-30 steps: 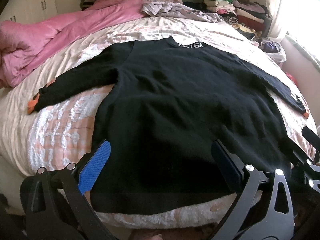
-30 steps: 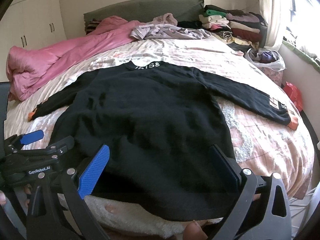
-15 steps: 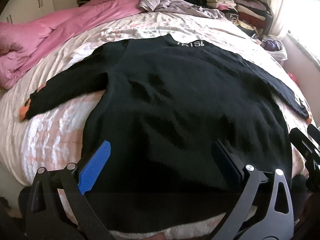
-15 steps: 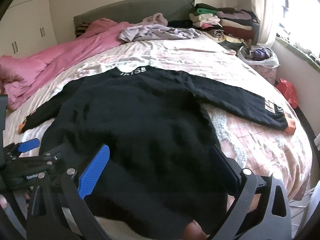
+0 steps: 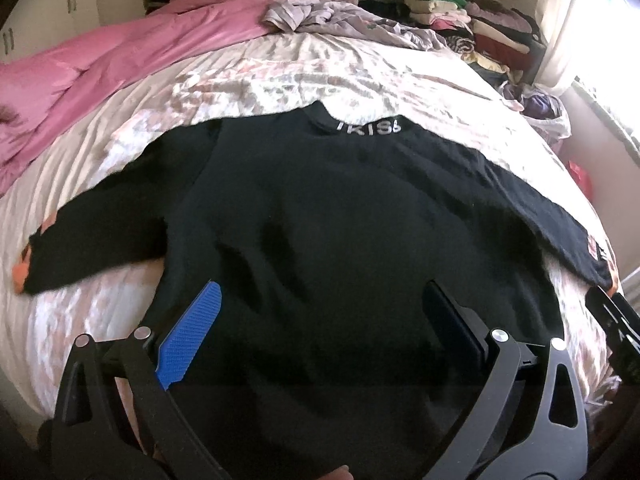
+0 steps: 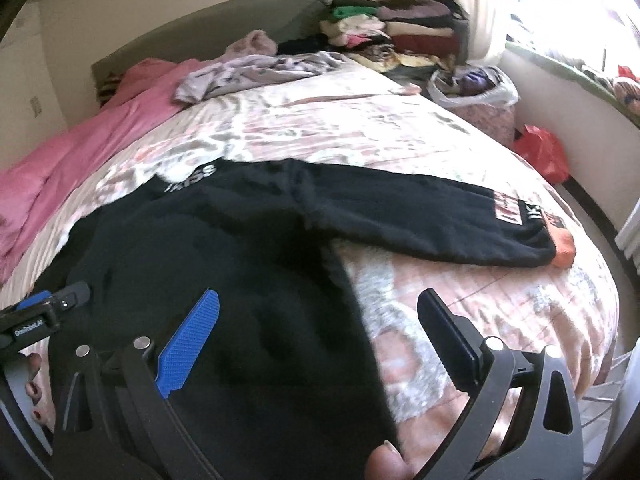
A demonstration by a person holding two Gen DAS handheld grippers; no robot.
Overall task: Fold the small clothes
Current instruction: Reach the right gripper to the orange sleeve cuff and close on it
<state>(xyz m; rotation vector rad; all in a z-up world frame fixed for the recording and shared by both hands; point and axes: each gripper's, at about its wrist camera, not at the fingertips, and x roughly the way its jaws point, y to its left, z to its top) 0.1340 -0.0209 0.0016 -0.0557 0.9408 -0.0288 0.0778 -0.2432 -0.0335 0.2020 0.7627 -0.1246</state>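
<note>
A black long-sleeved sweater (image 5: 340,220) lies spread flat on the bed, collar with white letters at the far side, both sleeves out with orange cuffs. My left gripper (image 5: 320,300) is open and empty above the sweater's lower body. My right gripper (image 6: 320,300) is open and empty above the sweater's (image 6: 200,248) right side edge, near its lower part. The right sleeve (image 6: 420,208) stretches out to the right and ends in an orange cuff (image 6: 562,248). The left gripper's body (image 6: 44,312) shows at the left edge of the right wrist view.
The bed (image 5: 280,64) has a pink-and-white patterned cover. A pink duvet (image 5: 100,64) lies at the far left, crumpled lilac clothes (image 5: 340,16) at the headboard. Stacked folded clothes (image 6: 400,28) stand at the far right. A bagged basket (image 6: 476,96) and red bag (image 6: 540,152) are beside the bed.
Both grippers have moved forward and lower over the sweater. The right gripper has also shifted right, so the sweater's side edge and right sleeve now fill its view. Both stay open.
</note>
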